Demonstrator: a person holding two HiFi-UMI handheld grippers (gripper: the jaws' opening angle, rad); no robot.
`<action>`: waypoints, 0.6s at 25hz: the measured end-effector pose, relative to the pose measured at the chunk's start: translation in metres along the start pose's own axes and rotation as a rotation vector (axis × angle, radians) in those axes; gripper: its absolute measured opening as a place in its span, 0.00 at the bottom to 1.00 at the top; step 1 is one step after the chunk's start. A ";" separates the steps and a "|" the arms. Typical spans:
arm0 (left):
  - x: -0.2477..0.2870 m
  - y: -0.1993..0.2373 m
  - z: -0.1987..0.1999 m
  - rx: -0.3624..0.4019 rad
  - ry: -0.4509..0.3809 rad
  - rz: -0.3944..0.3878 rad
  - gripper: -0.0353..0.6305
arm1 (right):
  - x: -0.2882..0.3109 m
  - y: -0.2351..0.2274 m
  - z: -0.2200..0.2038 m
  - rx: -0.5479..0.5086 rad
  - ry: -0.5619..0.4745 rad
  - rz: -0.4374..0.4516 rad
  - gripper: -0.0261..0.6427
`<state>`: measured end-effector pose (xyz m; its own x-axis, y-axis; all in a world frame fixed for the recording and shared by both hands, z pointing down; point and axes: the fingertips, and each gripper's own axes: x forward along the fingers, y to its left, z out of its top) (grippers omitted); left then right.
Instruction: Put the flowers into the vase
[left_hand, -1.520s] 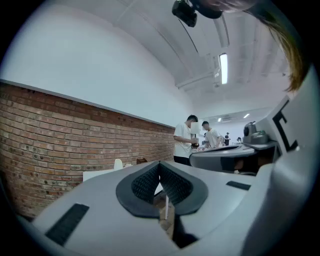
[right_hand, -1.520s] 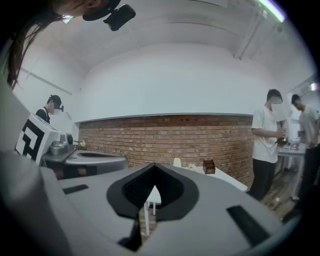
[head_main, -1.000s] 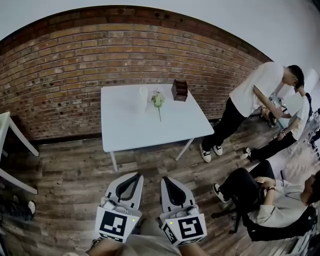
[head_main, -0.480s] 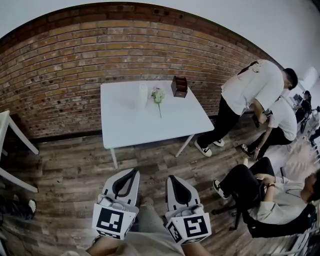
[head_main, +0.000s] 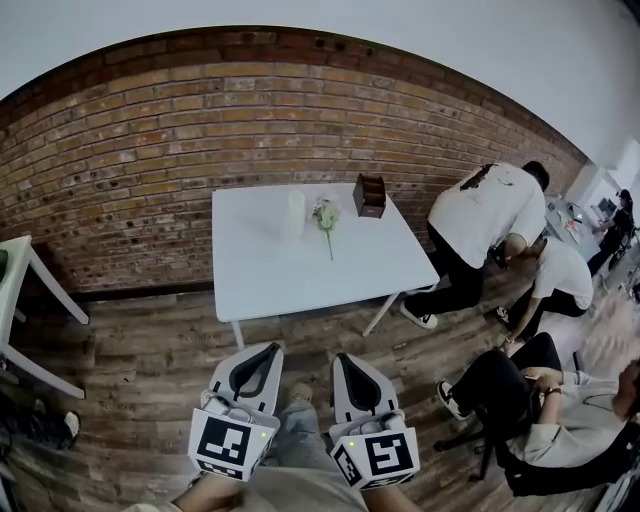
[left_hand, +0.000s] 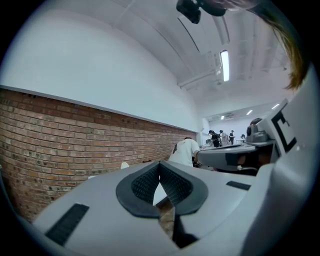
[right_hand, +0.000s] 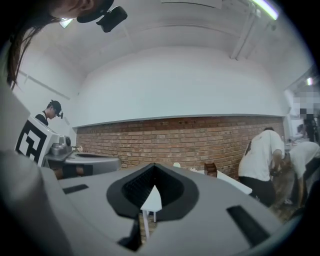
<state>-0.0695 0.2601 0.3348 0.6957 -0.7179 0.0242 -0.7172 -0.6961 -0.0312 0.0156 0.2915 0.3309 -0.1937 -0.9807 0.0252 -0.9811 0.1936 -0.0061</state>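
A white flower (head_main: 323, 213) with a green stem lies on the white table (head_main: 270, 270), just right of a pale upright vase (head_main: 295, 213). Both grippers hover low over the wooden floor, well short of the table, side by side and pointing level towards it. My left gripper (head_main: 272, 348) is shut, its pads meeting at the tip (left_hand: 159, 164) with nothing between them. Beside it, the right gripper (head_main: 343, 357) is likewise shut and empty (right_hand: 153, 165). Through the right gripper's jaws a corner of the table (right_hand: 150, 200) shows.
A brown wooden box (head_main: 369, 195) stands at the table's far right corner. The brick wall (head_main: 150, 150) runs behind the table. A person in white (head_main: 480, 215) bends over at the right, others sit nearby (head_main: 530, 390). Another white table (head_main: 20, 270) stands at the left.
The table now sits lower and slightly rightward in the head view. The person in white has bent further down. Both grippers stay shut, side by side.
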 end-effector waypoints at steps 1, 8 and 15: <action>0.006 0.001 0.000 0.003 -0.001 0.000 0.07 | 0.005 -0.005 0.000 0.002 -0.005 0.000 0.04; 0.065 0.023 0.000 0.000 0.007 -0.006 0.07 | 0.056 -0.041 0.001 0.005 0.000 -0.007 0.04; 0.126 0.050 -0.022 -0.040 0.045 -0.002 0.07 | 0.118 -0.078 -0.020 0.031 0.053 -0.006 0.04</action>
<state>-0.0184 0.1351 0.3583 0.6955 -0.7151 0.0694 -0.7173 -0.6967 0.0091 0.0689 0.1607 0.3540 -0.1888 -0.9789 0.0781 -0.9818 0.1864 -0.0369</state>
